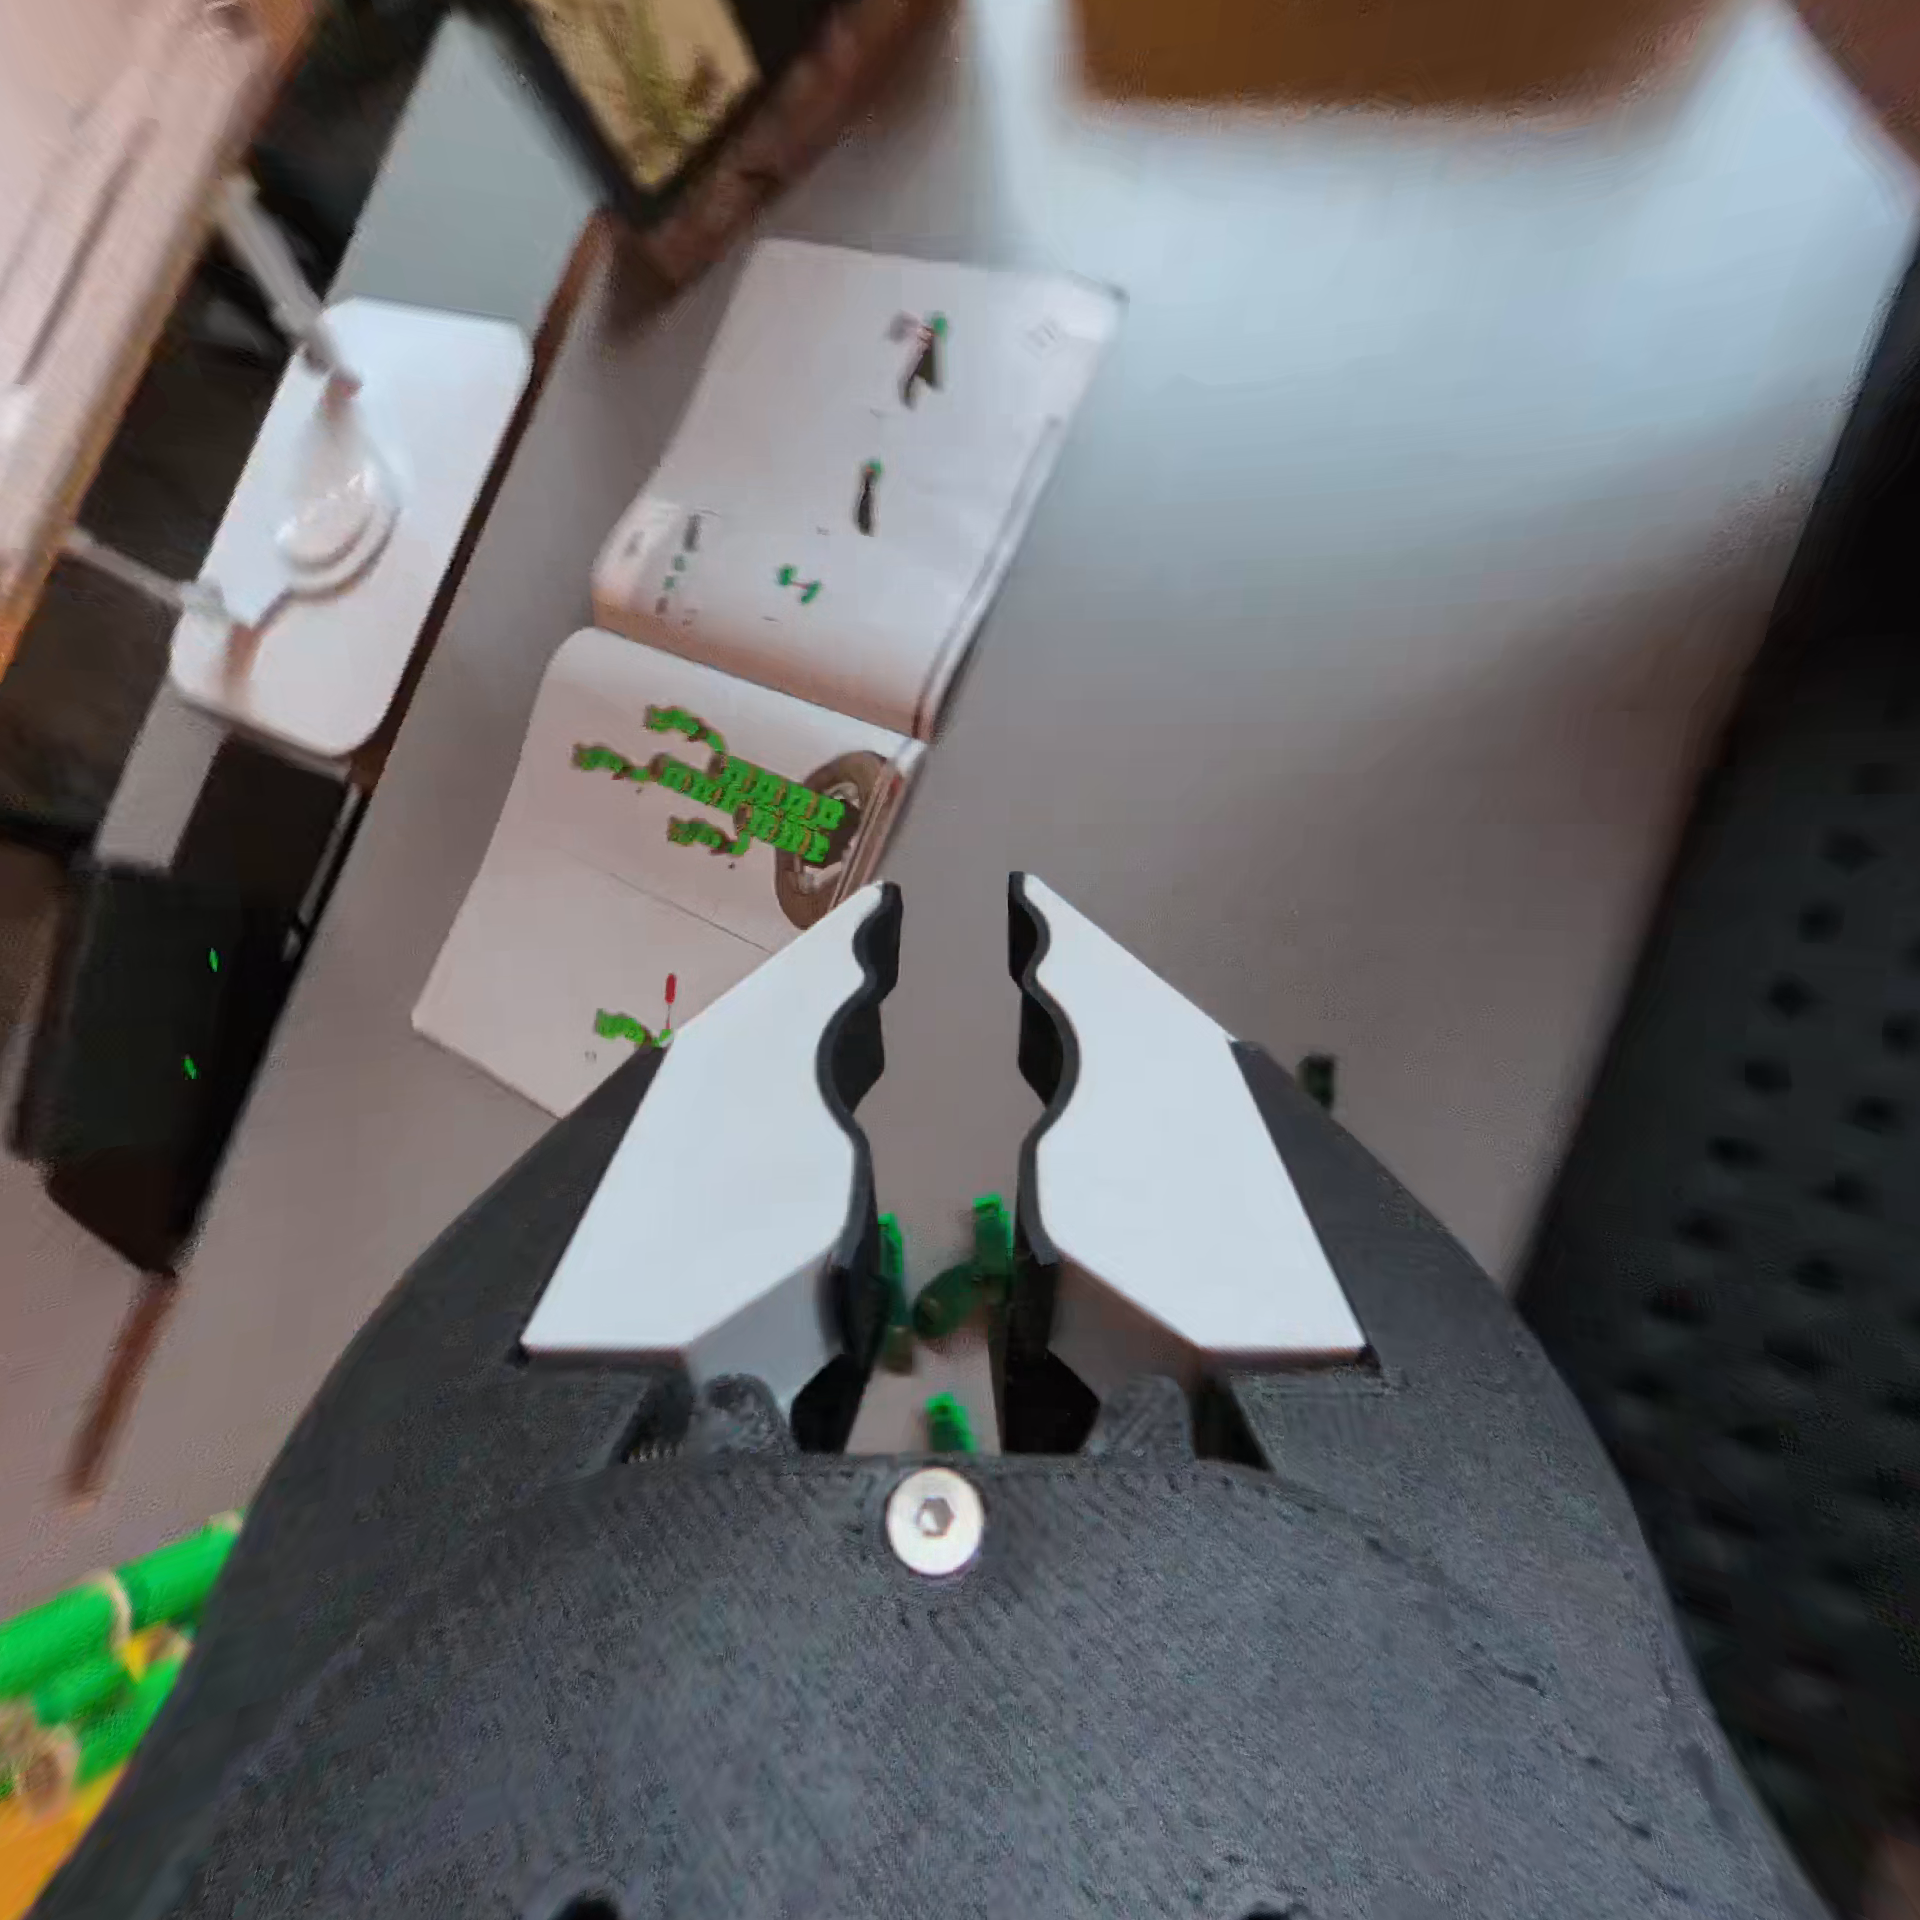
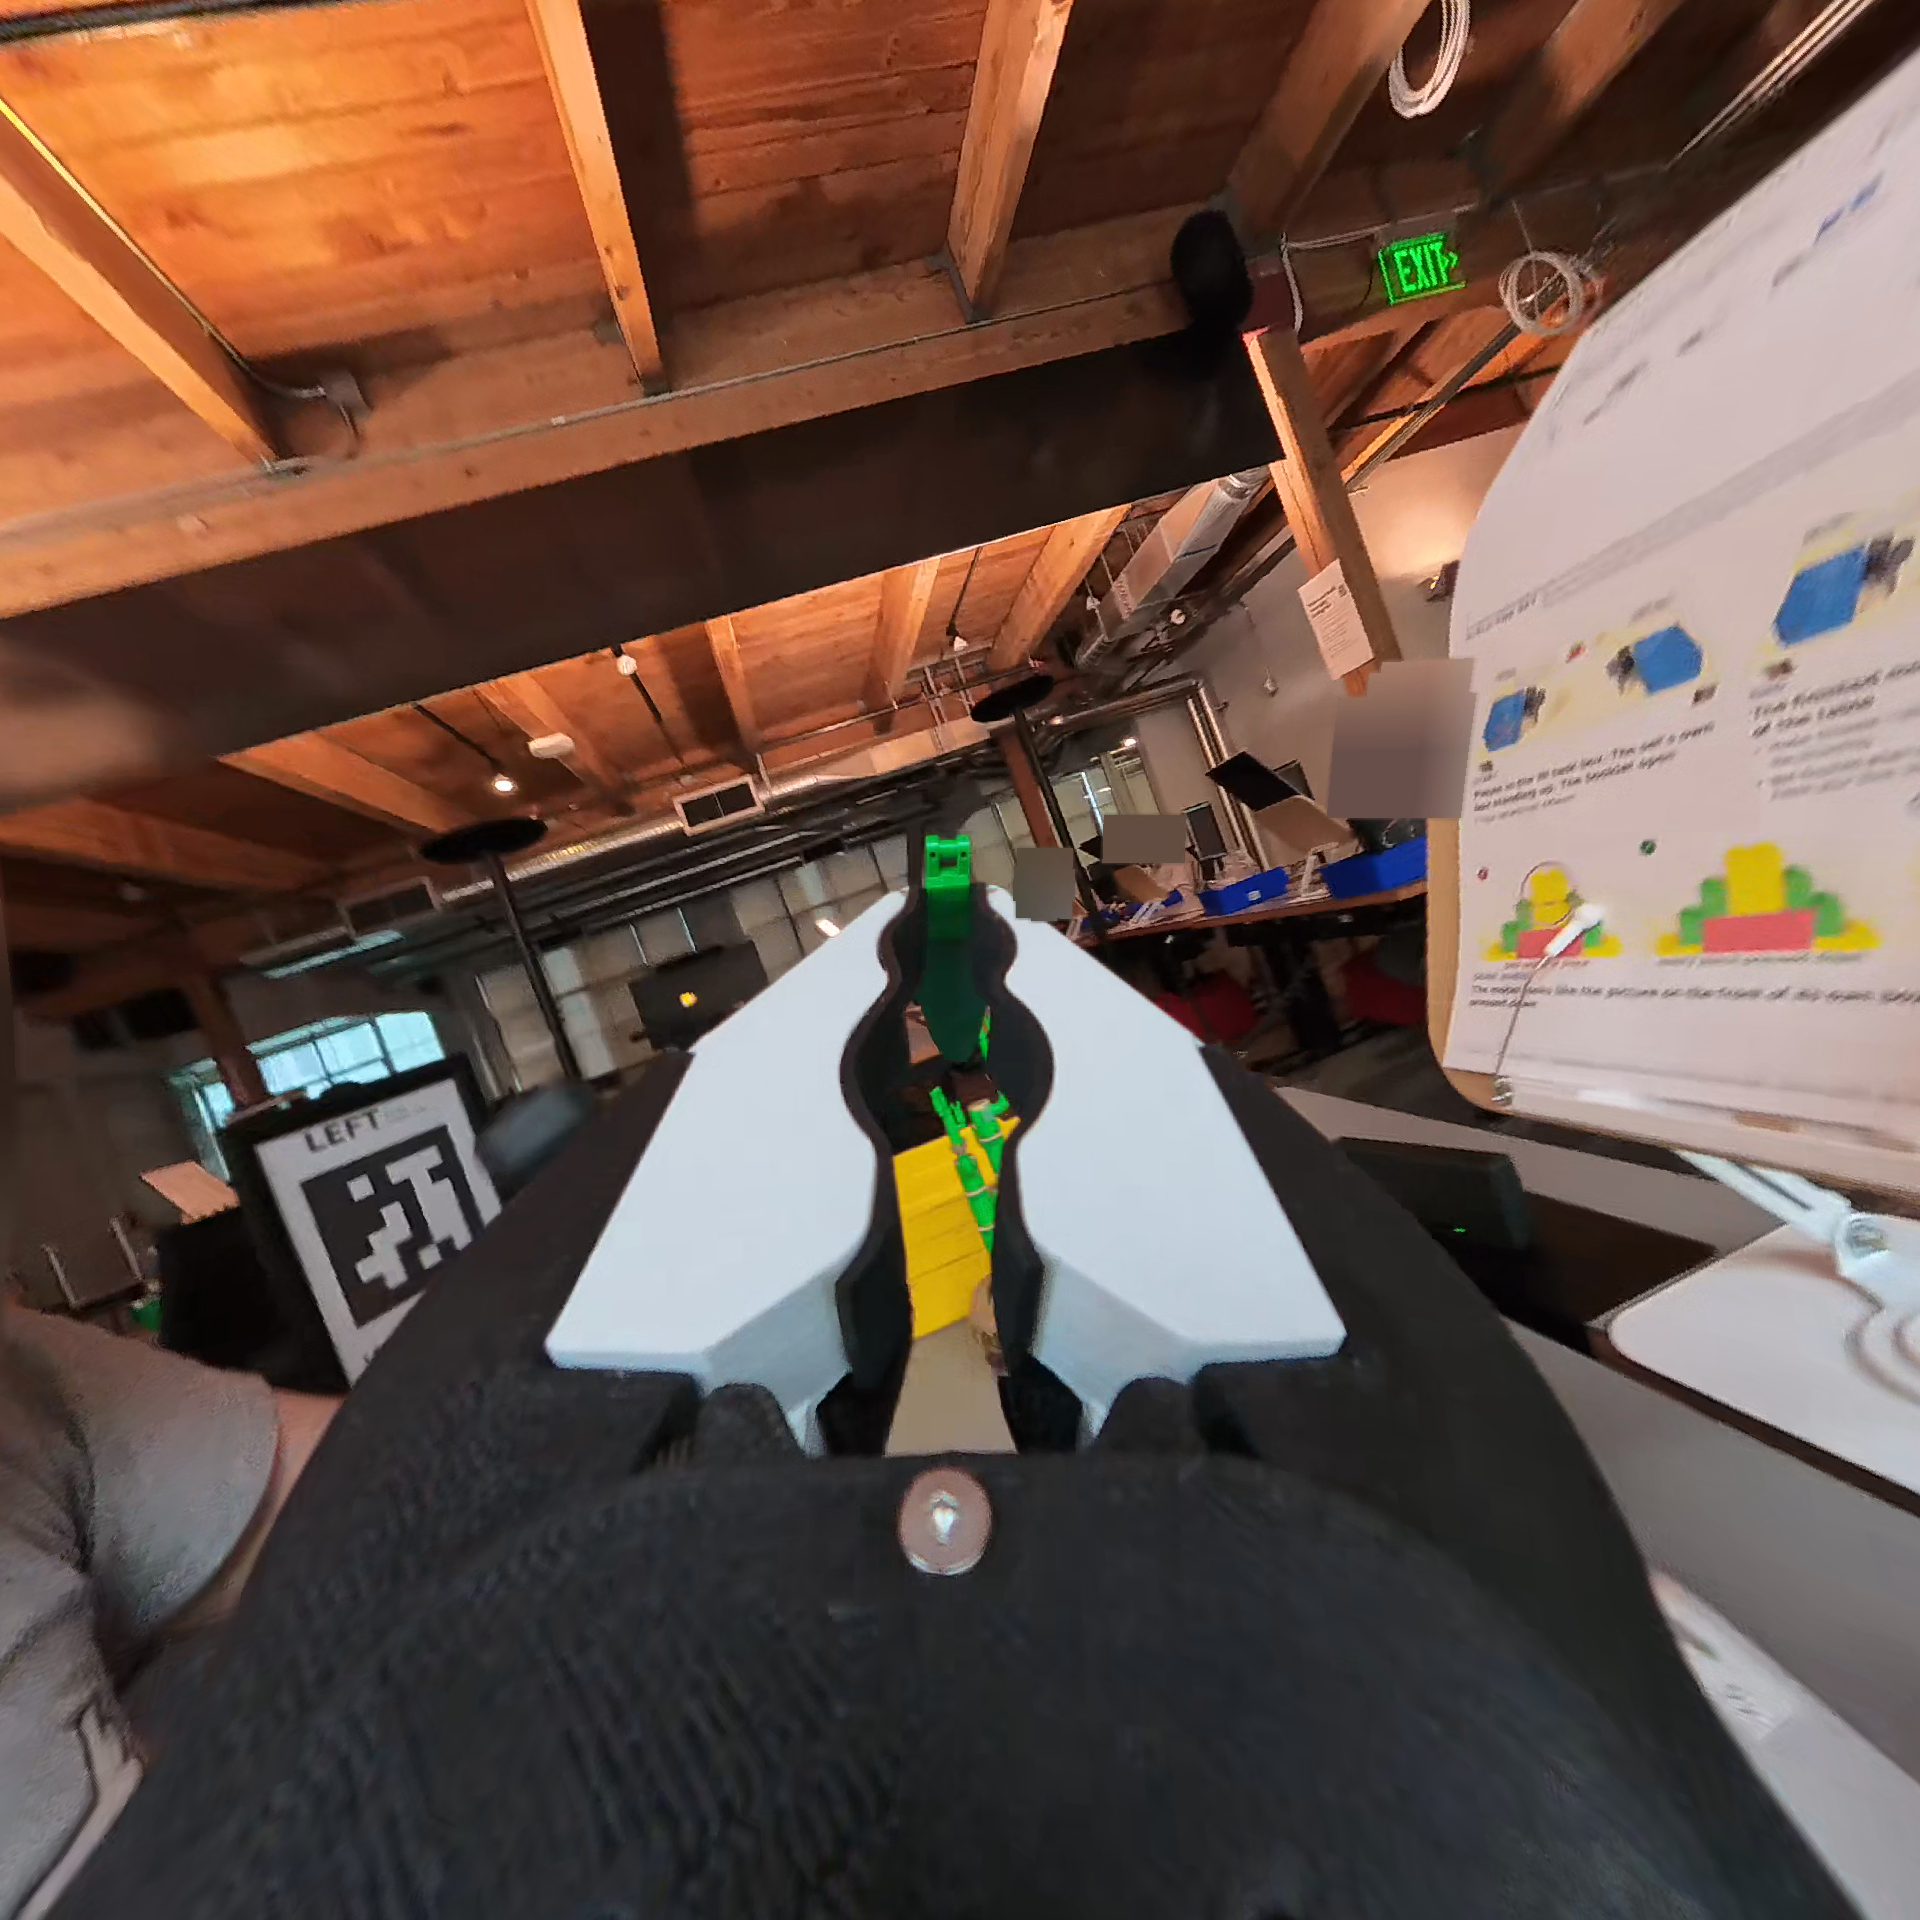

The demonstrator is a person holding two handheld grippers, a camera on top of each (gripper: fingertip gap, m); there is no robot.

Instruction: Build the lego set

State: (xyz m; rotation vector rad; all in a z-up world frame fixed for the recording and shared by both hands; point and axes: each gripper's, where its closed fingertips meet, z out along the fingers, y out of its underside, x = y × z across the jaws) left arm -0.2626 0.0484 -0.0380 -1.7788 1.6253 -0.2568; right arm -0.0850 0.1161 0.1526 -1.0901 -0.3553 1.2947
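Several loose green pieces [image 1: 951, 1299] are left on the desk [image 1: 1299, 675] under the released left claw [image 1: 954, 904]; a green leaf piece [image 2: 948, 956] is gripped by the right claw [image 2: 951, 914], raised above the partly built yellow-and-green model [image 2: 940, 1226].

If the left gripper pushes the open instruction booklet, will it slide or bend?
The instruction booklet looks thin and light, so it would probably slide easily across the smooth grey table. Its pages curl up at the fold, so they may flex or flip.

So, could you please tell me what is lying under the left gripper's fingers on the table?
Under the left gripper, small green lego pieces show through the gap on the grey table. The gripper body hides whatever lies beside them, and blur leaves their shapes unclear.
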